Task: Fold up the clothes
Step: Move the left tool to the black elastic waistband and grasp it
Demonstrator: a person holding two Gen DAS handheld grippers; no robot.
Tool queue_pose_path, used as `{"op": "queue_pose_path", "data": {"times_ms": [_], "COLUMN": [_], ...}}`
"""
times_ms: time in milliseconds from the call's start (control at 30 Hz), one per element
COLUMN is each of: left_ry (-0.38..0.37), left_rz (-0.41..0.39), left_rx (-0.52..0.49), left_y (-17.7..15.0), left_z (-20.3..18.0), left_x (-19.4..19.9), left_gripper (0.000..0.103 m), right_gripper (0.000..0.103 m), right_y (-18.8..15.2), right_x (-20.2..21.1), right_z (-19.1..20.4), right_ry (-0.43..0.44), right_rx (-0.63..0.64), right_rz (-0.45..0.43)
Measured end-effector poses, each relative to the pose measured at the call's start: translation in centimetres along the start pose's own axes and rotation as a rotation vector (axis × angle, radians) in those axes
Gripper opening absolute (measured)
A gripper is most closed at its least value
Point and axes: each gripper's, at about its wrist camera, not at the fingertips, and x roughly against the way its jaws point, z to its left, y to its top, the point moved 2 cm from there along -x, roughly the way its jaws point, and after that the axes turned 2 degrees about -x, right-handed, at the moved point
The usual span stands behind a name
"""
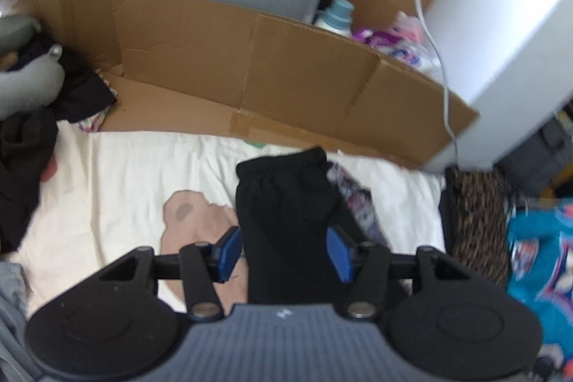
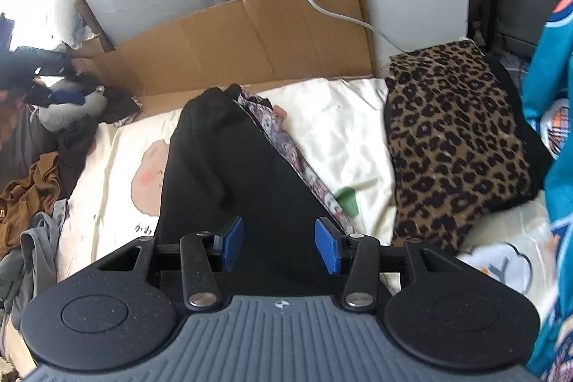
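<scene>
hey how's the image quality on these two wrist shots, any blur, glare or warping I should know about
Left wrist view: soft all over with motion smear, worst on the teal garment at the right edge; the black garment shows almost no fold detail. Right wrist view: sharper, leopard print cushion crisp, but the upper left corner is blown out by daylight. Both: fisheye bends the cardboard, and the corners vignette.

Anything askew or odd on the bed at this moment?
The black garment lies folded but slanted, covering a patterned cloth that pokes out along its right edge. Unfolded clothes are heaped at the left. Both grippers hover open.
</scene>
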Motion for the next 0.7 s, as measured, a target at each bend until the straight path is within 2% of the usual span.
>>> {"op": "queue_pose_path", "data": {"times_ms": [67, 267, 333, 433, 600, 700], "left_ry": [-0.015, 0.043, 0.043, 0.048, 0.038, 0.017], "left_rz": [0.004, 0.048, 0.061, 0.069, 0.092, 0.102], "left_rx": [0.032, 0.06, 0.057, 0.059, 0.086, 0.104], "left_y": [0.8, 2.2, 2.5, 3.1, 4.0, 4.6], "left_z": [-0.3, -1.4, -1.7, -2.1, -2.6, -3.0], "left_x": [-1.3, -6.1, -7.6, -9.6, -12.8, -14.7], "left_gripper": [0.056, 0.051, 0.042, 0.035, 0.031, 0.027], "right_gripper": [0.052, 0.052, 0.052, 0.052, 0.052, 0.052], "right_y": [0.1, 0.0, -0.1, 0.0, 0.0, 0.0], "right_x": [-1.0, -4.1, -5.2, -6.6, -8.6, -9.7], "right_z": [-0.4, -1.5, -1.7, -1.9, -2.1, -1.9], "right_ry": [0.01, 0.012, 0.024, 0.038, 0.026, 0.031], "right_rx": [-0.02, -0.027, -0.013, 0.005, 0.012, 0.05], "right_rz": [-0.016, -0.048, -0.047, -0.052, -0.118, -0.127]}}
